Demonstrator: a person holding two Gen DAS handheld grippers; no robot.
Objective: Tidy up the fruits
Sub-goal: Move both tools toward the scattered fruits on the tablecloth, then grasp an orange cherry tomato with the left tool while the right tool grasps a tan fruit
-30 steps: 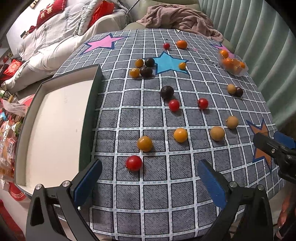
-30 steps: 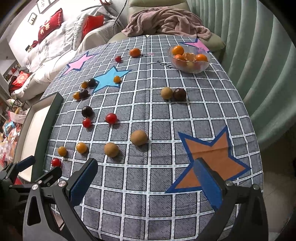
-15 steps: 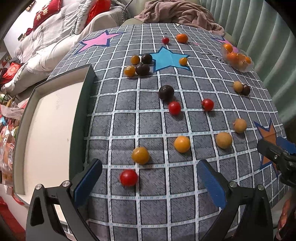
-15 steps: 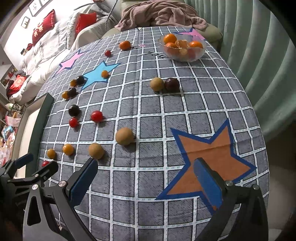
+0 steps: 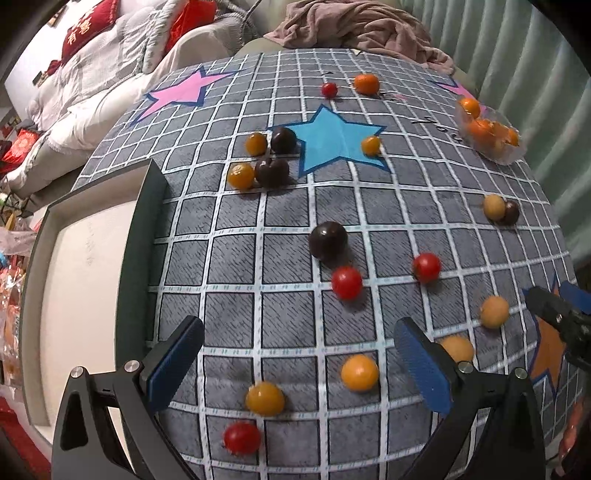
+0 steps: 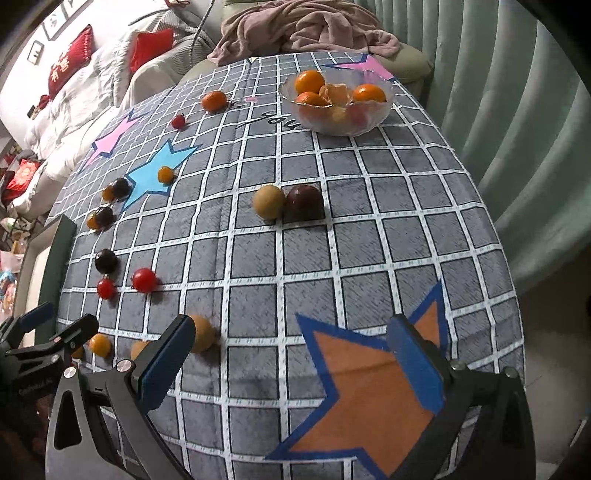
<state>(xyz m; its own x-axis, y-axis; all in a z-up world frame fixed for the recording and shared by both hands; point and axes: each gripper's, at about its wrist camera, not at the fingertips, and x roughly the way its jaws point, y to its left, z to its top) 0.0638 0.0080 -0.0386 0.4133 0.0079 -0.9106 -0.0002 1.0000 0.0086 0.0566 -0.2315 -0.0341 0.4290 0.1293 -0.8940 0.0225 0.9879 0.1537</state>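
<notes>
Many small fruits lie scattered on the grey checked cloth: red tomatoes point(image 5: 346, 282), yellow-orange ones point(image 5: 359, 372), dark plums point(image 5: 328, 240) and tan round fruits point(image 6: 269, 201). My left gripper point(image 5: 299, 365) is open and empty, low over the near left part, with a yellow fruit point(image 5: 265, 398) and a red tomato point(image 5: 242, 438) between its fingers' lines. My right gripper point(image 6: 291, 362) is open and empty over the orange star point(image 6: 373, 384); a tan fruit point(image 6: 202, 333) sits by its left finger. A glass bowl point(image 6: 337, 103) of oranges stands far right.
A shallow white tray with a dark rim point(image 5: 85, 280) lies at the cloth's left edge. A pink blanket point(image 6: 303, 29) lies on the sofa behind. Green curtains point(image 6: 517, 110) hang to the right. The table edge drops off near both grippers.
Both grippers have moved forward over the cloth, so the fruits sit closer and lower in view. Jaws stayed open. No fruit has moved.
</notes>
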